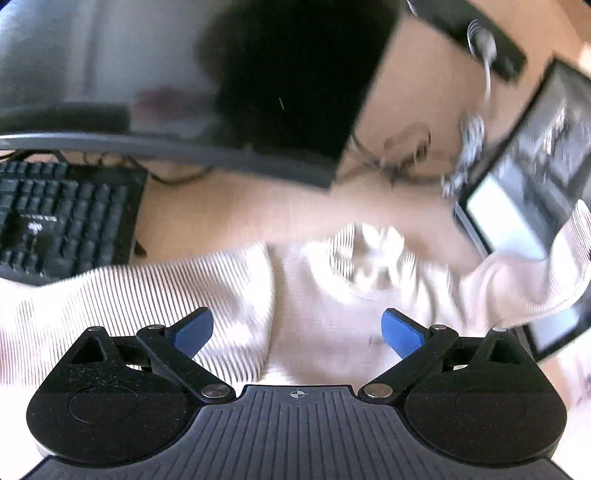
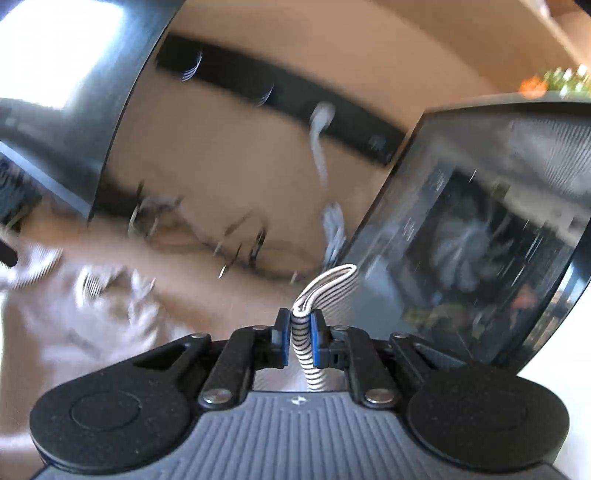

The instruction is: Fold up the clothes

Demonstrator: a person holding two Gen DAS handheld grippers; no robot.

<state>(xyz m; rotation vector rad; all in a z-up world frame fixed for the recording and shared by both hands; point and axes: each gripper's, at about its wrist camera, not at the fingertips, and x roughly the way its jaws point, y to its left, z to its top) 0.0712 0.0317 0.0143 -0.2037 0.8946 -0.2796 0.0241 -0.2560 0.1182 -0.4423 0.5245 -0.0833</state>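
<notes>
Left gripper (image 1: 297, 332) hung over the striped shirt (image 1: 177, 291), blue pads (image 1: 194, 330) spread wide, nothing between them. The shirt lay spread on the tan desk (image 1: 229, 210), filling the left wrist view from 9 o'clock through the centre; one part rose toward 3 o'clock, draped against the tablet (image 1: 524, 177). Much of the cloth was blurred.

Right gripper (image 2: 300, 330) was pinched tight on a doubled fold of the shirt (image 2: 325, 286), the striped loop standing up past the fingertips toward 12 o'clock. More of the shirt lay blurred at 9 o'clock in the right wrist view.

Around it, in the left wrist view:
- black keyboard (image 1: 62, 218) at 9 o'clock, its edge just beside the shirt
- large monitor (image 1: 184, 74) across 11 to 12 o'clock, screen dark and glossy
- black power strip (image 1: 476, 33) at 1 o'clock with a white cable (image 1: 487, 74) running down toward the tablet
- loose dark wires (image 1: 391, 162) on the desk behind the shirt

The tablet (image 2: 491, 236) stood propped at 2 to 3 o'clock in the right wrist view, close beside the held fold.

Key legends and screen contents were too blurred to read.
</notes>
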